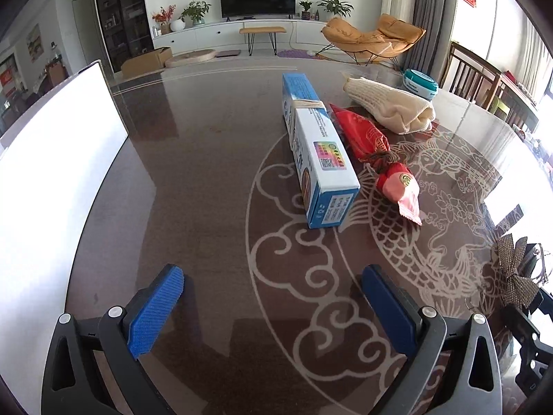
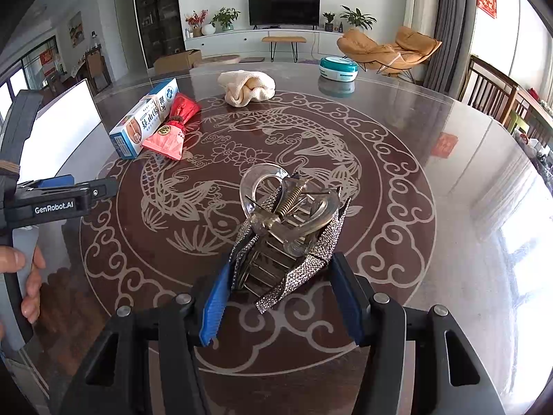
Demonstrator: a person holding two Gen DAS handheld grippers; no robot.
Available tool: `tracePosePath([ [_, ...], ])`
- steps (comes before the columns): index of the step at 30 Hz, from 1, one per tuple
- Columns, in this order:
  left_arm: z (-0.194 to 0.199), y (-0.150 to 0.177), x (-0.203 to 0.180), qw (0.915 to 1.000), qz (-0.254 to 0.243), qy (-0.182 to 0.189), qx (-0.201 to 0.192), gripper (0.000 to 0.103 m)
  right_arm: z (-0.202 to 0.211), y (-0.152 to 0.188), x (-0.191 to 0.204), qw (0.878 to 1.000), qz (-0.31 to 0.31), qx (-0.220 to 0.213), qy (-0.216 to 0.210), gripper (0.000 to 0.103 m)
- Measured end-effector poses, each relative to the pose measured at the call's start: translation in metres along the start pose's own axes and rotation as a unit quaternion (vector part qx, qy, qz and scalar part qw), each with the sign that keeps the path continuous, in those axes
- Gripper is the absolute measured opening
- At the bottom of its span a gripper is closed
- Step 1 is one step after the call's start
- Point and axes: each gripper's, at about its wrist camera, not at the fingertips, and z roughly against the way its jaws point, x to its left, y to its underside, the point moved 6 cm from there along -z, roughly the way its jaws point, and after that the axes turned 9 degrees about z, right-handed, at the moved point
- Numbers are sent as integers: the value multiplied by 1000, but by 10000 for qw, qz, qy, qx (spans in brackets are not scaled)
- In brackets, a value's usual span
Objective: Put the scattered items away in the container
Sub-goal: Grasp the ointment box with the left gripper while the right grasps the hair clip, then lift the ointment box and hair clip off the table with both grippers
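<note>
Right gripper (image 2: 281, 297) blue pads clamped on clear plastic hair claw clip with rhinestone bow (image 2: 288, 231), above dark glossy round table with fish pattern (image 2: 397, 159). Blue-white long carton (image 2: 143, 122), red snack packet (image 2: 171, 131) far left.

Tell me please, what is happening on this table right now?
A person is tidying a round table with a claw in each hand. The right claw is closed on a sparkly hair clip. The left claw is open and empty above the table. A blue and white box, a red snack packet and a rolled cream cloth lie on the table. The white container stands at the left.
</note>
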Motion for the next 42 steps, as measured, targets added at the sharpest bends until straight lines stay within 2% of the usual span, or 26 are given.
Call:
tracePosePath([
  [7, -29, -40, -10, 10000, 50, -63, -30, 103, 0, 0, 0, 10000, 1, 0, 1, 57],
  [8, -31, -45, -13, 9999, 36, -44, -100, 92, 0, 0, 0, 10000, 2, 0, 1, 57],
  [9, -31, -50, -15, 9998, 0, -11, -192, 74, 0, 0, 0, 10000, 2, 0, 1, 57],
  [10, -31, -53, -18, 9997, -36, 11, -231, 66, 0, 0, 0, 10000, 1, 0, 0, 57],
  [11, -31, -54, -21, 9997, -49, 24, -236, 49, 0, 0, 0, 10000, 1, 0, -1, 57],
  [12, -30, -55, -24, 9997, -64, 45, -233, 25, 0, 0, 0, 10000, 1, 0, -1, 57],
  [13, -29, -55, -27, 9997, -109, 9, -221, 22, 0, 0, 0, 10000, 0, -1, -2, 57],
  [17, -11, -34, -25, 9993, -129, -42, -336, 22, 0, 0, 0, 10000, -11, -6, -16, 57],
  [25, 70, 77, -11, 9996, -28, -32, -281, 22, 3, 0, 2, 9999, -3, -55, -153, 57],
  [28, 89, 104, -12, 9997, 3, -50, -258, 22, 4, 2, 10, 9995, 196, -51, -249, 57],
  [33, 96, 116, -13, 9993, 90, -48, -347, 22, 16, 17, 17, 9985, 511, -42, -203, 57],
  [42, 93, 113, -17, 9991, 77, -44, -427, 22, 24, 28, 11, 9987, 464, -49, -202, 57],
])
